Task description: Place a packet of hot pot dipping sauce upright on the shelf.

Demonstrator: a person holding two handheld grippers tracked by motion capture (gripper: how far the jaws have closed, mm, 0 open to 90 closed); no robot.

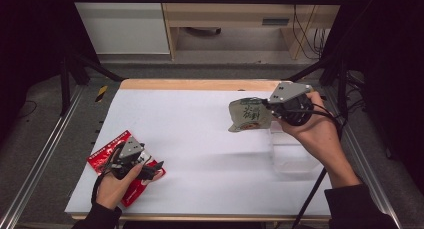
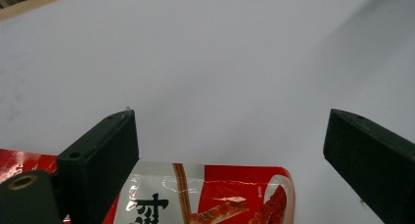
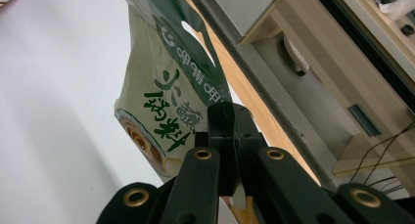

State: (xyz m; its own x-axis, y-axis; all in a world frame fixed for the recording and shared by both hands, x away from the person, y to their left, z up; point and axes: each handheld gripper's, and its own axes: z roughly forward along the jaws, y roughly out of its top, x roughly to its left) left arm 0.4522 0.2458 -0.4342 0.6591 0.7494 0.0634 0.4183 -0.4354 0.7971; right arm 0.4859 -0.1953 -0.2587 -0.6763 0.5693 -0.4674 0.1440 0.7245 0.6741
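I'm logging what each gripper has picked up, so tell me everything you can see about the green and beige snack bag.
The green and beige snack bag is a glossy, crinkled plastic-looking pouch, beige with a dark green band, green printed characters and a round picture at one end. The right gripper is shut on one edge of it and holds it in the air above the white table, near the far right side. It hangs tilted with the print turned sideways. It touches nothing else.

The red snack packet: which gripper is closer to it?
Left. The left gripper hovers right over the red snack packet, jaws open. The right gripper is far across the table, shut on a green packet.
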